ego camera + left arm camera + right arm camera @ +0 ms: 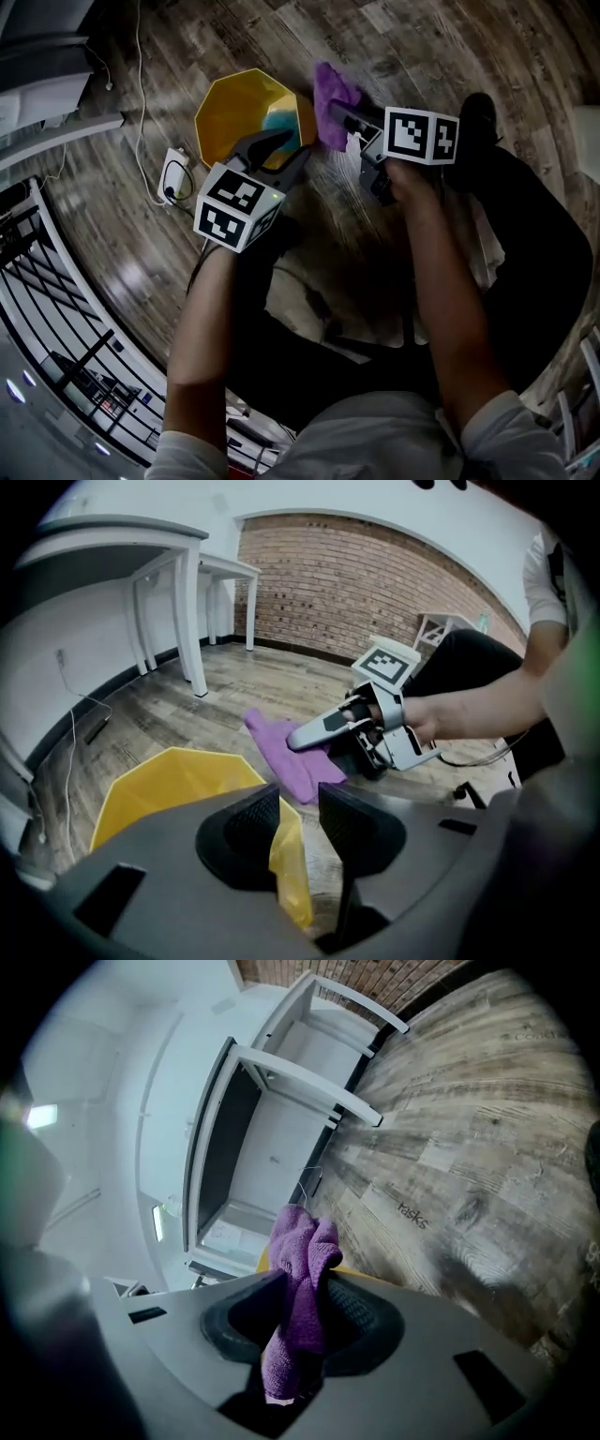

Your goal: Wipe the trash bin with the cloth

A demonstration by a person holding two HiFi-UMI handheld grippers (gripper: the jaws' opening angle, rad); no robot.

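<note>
The faceted yellow trash bin point(234, 112) holds something teal point(278, 127). The left gripper's point(298, 822) parted jaws straddle its rim, and the right gripper point(298, 1309) clamps the purple cloth point(302, 1251).

the head view looks steeply down on the trash bin point(234, 112) and cloth point(330, 94). both gripper views sit low and close: the left at the bin's rim, the right against the same cloth.
</note>
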